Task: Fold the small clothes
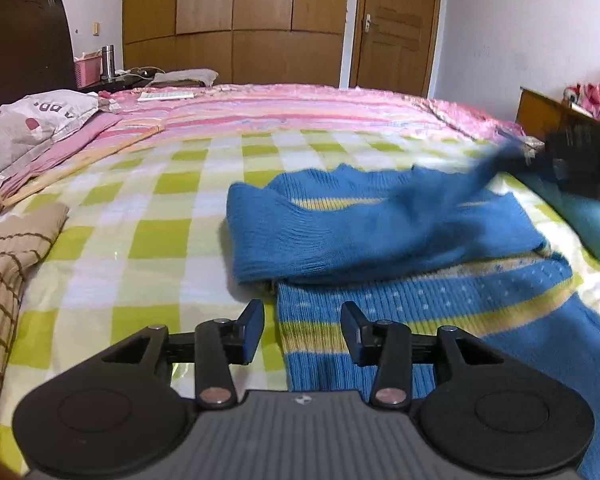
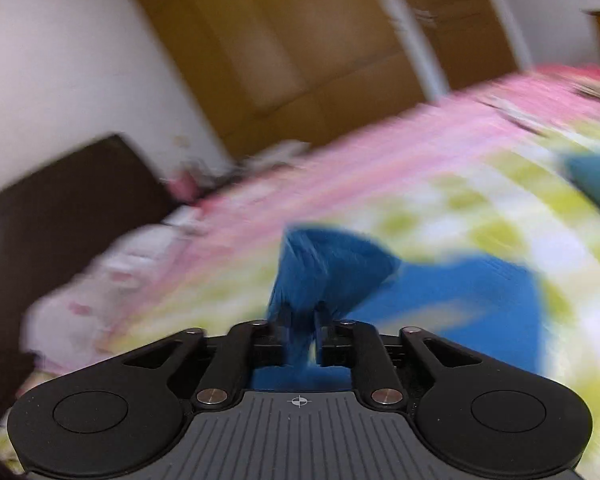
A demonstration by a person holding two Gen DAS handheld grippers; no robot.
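Observation:
A small blue knit sweater point(image 1: 380, 240) with yellow and white stripes lies on the green-checked bedspread point(image 1: 140, 220). One sleeve is folded across its body. My left gripper point(image 1: 302, 326) is open and empty, hovering just above the sweater's lower left edge. My right gripper point(image 2: 300, 336) is shut on a bunched blue part of the sweater point(image 2: 324, 268) and holds it above the bed; this view is blurred by motion. The right gripper also shows in the left wrist view point(image 1: 572, 160) as a dark blur at the right, with blue fabric stretched up to it.
A brown-checked folded cloth point(image 1: 8, 264) lies at the bed's left edge. Pillows point(image 1: 28, 124) and a pink striped quilt point(image 1: 300, 108) lie farther back. A wooden stick point(image 1: 80, 164) rests on the bed. A wardrobe point(image 1: 236, 20) and door point(image 1: 396, 24) stand behind.

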